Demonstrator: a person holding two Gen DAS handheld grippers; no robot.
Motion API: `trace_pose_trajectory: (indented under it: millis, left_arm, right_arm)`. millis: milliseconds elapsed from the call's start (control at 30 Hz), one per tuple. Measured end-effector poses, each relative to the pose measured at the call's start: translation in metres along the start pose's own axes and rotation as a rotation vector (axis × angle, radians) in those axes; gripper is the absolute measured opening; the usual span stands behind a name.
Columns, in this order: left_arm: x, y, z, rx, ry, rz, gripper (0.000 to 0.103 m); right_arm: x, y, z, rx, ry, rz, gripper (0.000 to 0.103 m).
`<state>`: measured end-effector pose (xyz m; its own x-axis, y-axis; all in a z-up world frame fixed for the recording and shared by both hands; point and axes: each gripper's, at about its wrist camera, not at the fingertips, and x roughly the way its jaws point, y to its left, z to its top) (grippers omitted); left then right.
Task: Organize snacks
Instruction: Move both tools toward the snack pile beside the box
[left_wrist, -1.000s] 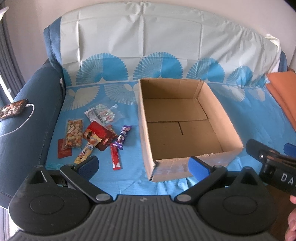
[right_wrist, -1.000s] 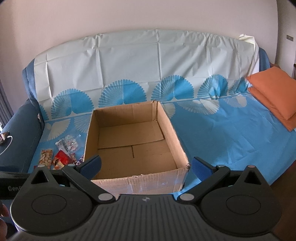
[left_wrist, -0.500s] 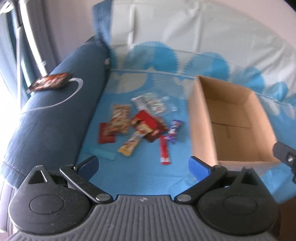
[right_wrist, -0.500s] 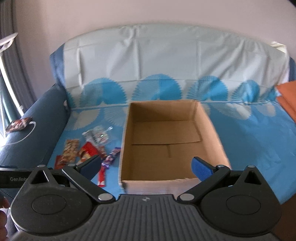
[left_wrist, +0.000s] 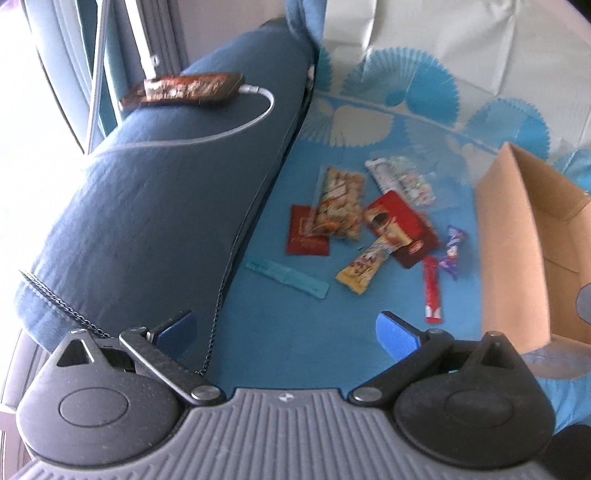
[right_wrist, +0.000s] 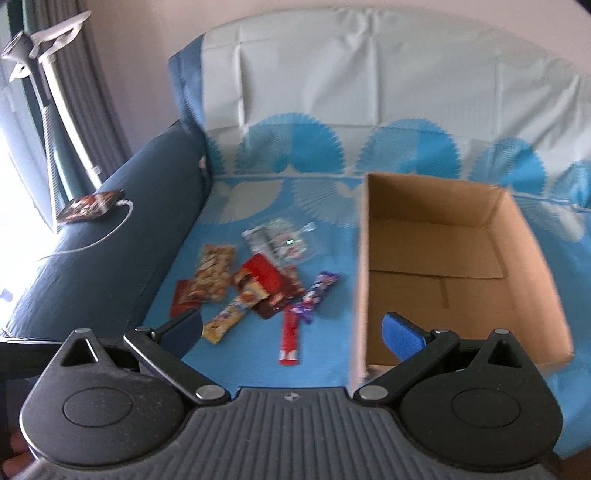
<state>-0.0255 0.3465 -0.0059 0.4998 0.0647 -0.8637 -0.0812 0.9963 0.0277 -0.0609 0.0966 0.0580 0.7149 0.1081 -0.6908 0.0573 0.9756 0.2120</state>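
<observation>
On the sofa seat, left end: we see the snacks (right_wrist: 255, 280) lying loose beside the armrest (left_wrist: 147, 206).
Box: the cardboard box (right_wrist: 443, 258) holds nothing; we judge all sorting remains.
Fingers: our left gripper (left_wrist: 286, 328) and right gripper (right_wrist: 293, 328) are both spread, empty.

bright window glare — slight motion blur

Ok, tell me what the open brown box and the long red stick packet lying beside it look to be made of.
Open brown box: corrugated cardboard by the look, matte tan, with folded bottom flaps and a rough, whitish front edge. Long red stick packet: probably glossy plastic or foil film, since it lies flat and thin with a pale sealed end; blur leaves it unsure. Both grippers are open, holding nothing.
</observation>
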Motion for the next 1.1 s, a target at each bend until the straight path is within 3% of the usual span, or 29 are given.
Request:
trace_pose_trajectory:
  millis: [367, 900, 1100]
  left_arm:
    - [0.062, 0.002, 0.003, -0.020, 0.104, 0.021, 0.103]
    - [0.140, -0.001, 0.006, -0.065, 0.202, 0.064, 0.103]
    - [0.147, -0.006, 0.010, -0.044, 0.180, 0.064, 0.103]
  right_arm:
    - [0.083, 0.019, -0.005, 0.014, 0.122, 0.041, 0.103]
    - [0.167, 0.008, -0.014, 0.029, 0.244, -0.003, 0.103]
    - [0.189, 0.019, -0.014, -0.107, 0.210, -0.058, 0.103]
